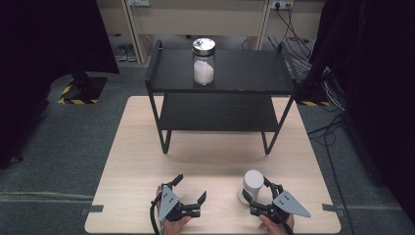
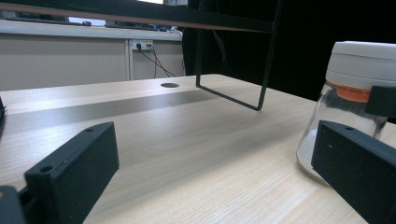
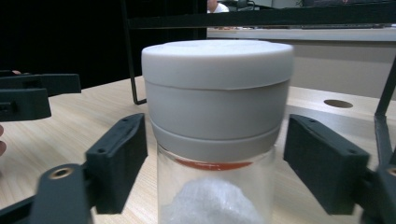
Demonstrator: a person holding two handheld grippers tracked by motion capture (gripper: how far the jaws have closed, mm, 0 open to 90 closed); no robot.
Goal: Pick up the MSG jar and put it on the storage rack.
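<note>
Light wood table (image 1: 147, 147) on grey carpet, dark curtains either side, black two-tier shelf rack (image 1: 161, 78) standing on far half of tabletop. On rack's top tier: glass jar with shiny metal lid (image 1: 203, 61), white contents inside.

Near front edge, right of centre: second jar, white-lidded jar (image 1: 251, 186), upright on the wood, clear glass body, orange seal ring under lid, white lumpy stuff at bottom (seen in right gripper view (image 3: 217, 93)).

Right gripper (image 1: 259, 193) placed around this jar at about neck height, one black jaw each side. In right gripper view, narrow gaps visible between both pads and the glass; pads probably not pressing yet, though hard to be sure at left pad. Jaws partly closed, jar between them, not pinched.

Left gripper (image 1: 188, 188) low over bare wood left of the jar, jaws spread wide, nothing between them. In left gripper view, same white-lidded jar (image 2: 359, 70) at far right behind one jaw, rack leg beyond.

Hands holding both grippers at bottom edge.
</note>
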